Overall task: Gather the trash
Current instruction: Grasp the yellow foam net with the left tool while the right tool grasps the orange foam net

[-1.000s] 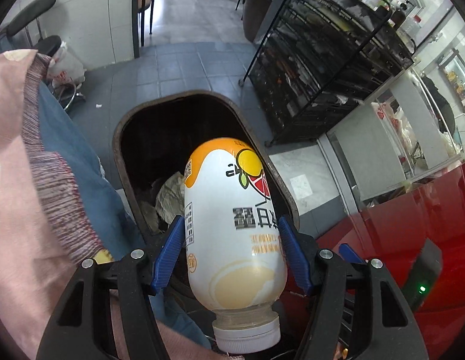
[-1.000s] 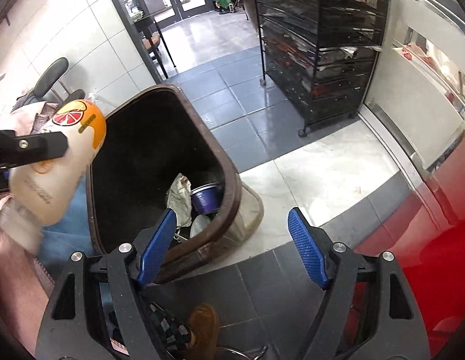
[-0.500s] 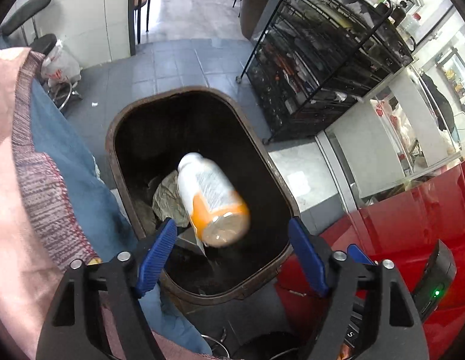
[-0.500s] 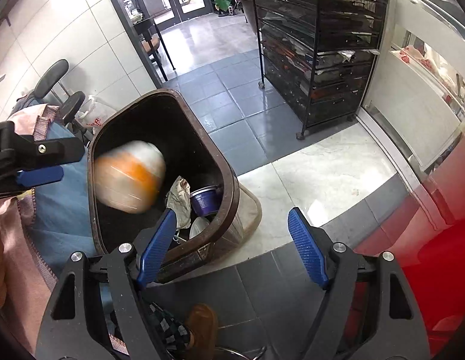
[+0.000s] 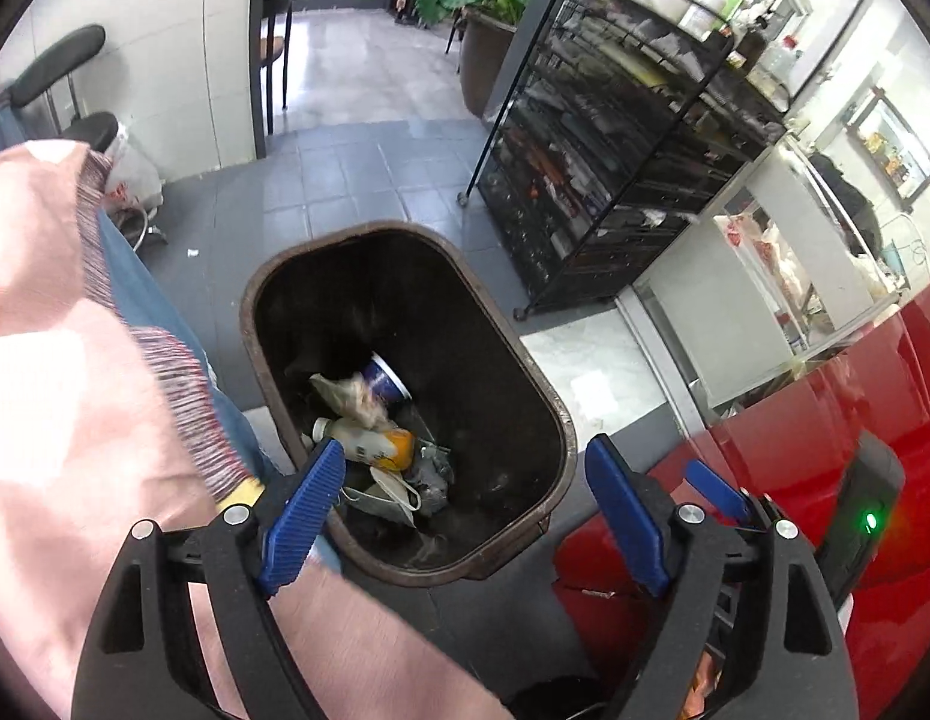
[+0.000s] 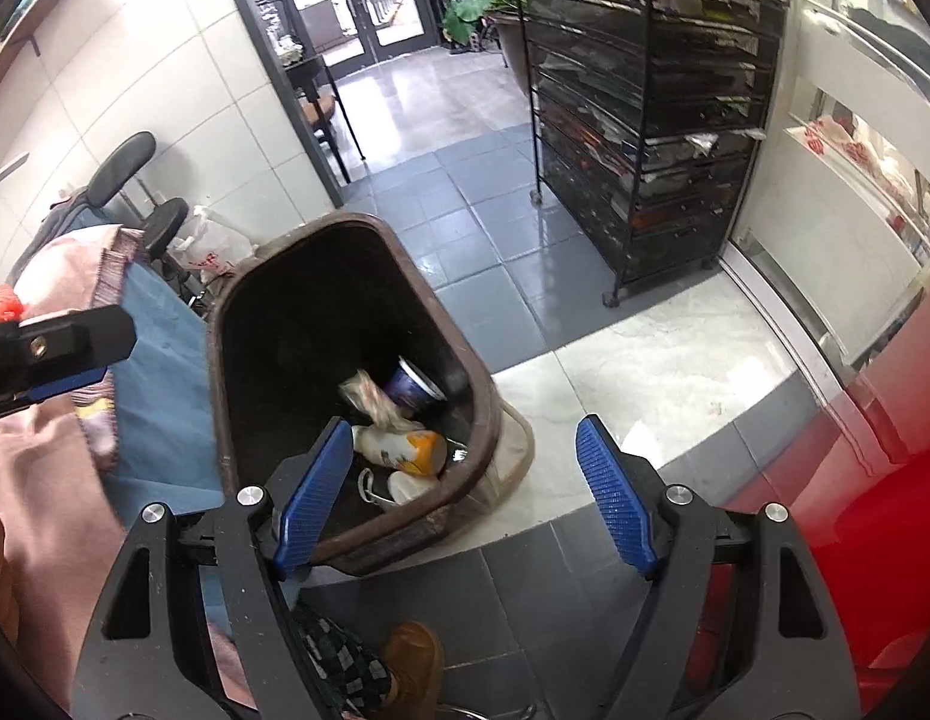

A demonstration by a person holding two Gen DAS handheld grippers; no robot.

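A brown trash bin (image 5: 256, 324) stands on the floor below both grippers; it also shows in the right wrist view (image 6: 216, 324). The white and orange bottle (image 5: 372, 444) lies on its side at the bottom of the bin, among crumpled paper (image 5: 345, 393), a blue cup (image 5: 384, 378) and a face mask (image 5: 384, 489). The bottle also shows in the right wrist view (image 6: 402, 450). My left gripper (image 5: 465, 504) is open and empty above the bin. My right gripper (image 6: 465, 492) is open and empty above the bin's near rim.
A black wire shelf rack (image 6: 645, 108) stands to the right of the bin. A red surface (image 5: 825, 480) lies at the right. The person's pink sleeve and blue jeans (image 5: 63, 360) are at the left. A brown shoe (image 6: 411, 660) is below.
My left gripper opened and let go of the bottle. The bottle fell into the bin and now lies at its bottom. The right gripper stayed open and hardly moved.
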